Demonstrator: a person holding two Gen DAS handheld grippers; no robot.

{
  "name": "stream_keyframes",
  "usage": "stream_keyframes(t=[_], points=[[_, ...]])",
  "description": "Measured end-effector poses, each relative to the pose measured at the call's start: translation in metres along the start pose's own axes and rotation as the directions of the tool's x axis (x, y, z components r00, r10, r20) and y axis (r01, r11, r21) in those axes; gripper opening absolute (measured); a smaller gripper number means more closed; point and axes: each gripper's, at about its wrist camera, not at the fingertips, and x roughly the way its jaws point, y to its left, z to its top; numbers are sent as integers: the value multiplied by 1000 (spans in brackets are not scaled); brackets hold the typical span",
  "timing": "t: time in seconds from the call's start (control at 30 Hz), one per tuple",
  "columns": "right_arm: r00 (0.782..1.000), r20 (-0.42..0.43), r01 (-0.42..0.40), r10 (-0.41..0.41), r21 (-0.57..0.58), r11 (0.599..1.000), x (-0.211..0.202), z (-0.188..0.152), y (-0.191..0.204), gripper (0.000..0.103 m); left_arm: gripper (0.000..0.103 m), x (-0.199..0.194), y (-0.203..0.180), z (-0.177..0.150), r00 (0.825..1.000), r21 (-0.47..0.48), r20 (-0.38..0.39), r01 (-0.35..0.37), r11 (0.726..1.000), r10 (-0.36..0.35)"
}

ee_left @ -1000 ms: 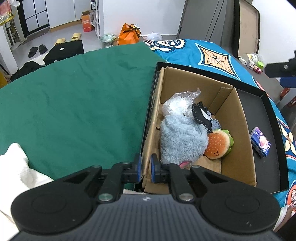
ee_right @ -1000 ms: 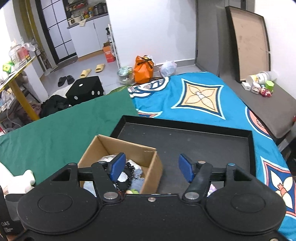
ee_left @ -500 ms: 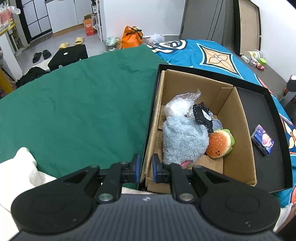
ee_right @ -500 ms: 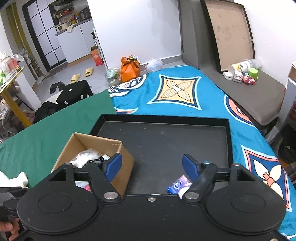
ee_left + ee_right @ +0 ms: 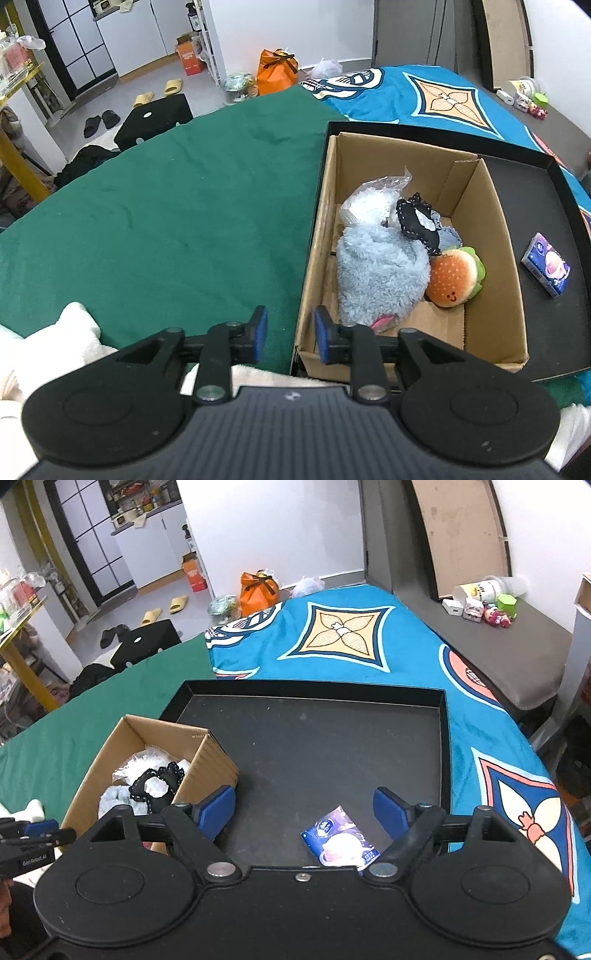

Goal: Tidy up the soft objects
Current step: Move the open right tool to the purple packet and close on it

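A cardboard box (image 5: pixel 495 258) stands in the left part of a black tray (image 5: pixel 535 192). It holds a blue fluffy plush (image 5: pixel 380 273), a burger plush (image 5: pixel 454 280), a clear bag of white stuff (image 5: pixel 369 203) and a black-and-white fabric piece (image 5: pixel 417 221). My left gripper (image 5: pixel 290 334) straddles the box's near-left corner wall; its jaws are opening and the pads stand off the wall. My right gripper (image 5: pixel 304 808) hovers over the tray (image 5: pixel 314 738) with its jaws wide and still opening. A blue tissue pack (image 5: pixel 340 838) lies below, between the fingers, untouched.
A white fluffy cloth (image 5: pixel 74 332) lies at the near left on the green cover (image 5: pixel 166 203). A blue patterned cover (image 5: pixel 351 635) spreads beyond the tray. A grey bench with small toys (image 5: pixel 480 605) runs along the right. On the floor behind are an orange bag (image 5: pixel 258 587) and a black cube (image 5: pixel 155 118).
The left jaws, shut at the box's near-left corner before, have parted. The right gripper moved right and lower over the tray, widened, and the tissue pack came into view between its fingers.
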Motion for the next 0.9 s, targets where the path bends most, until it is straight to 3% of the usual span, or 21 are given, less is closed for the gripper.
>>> stream_keyframes(t=[0.37,0.73,0.9], points=[[994,-39,-107,105,-62,992,32,-22,-17,88,46,0,-16,10,998,29,-13,-67,997,67],[978,-194,-104,81,-113,988,82,-45,-19,88,50,2,-31,23,987,41,-5,-160,986,160],[982,-185,-79,36,-231,970,95,-53,-8,95,50,3,-37,28,983,45,-13,-181,982,182]])
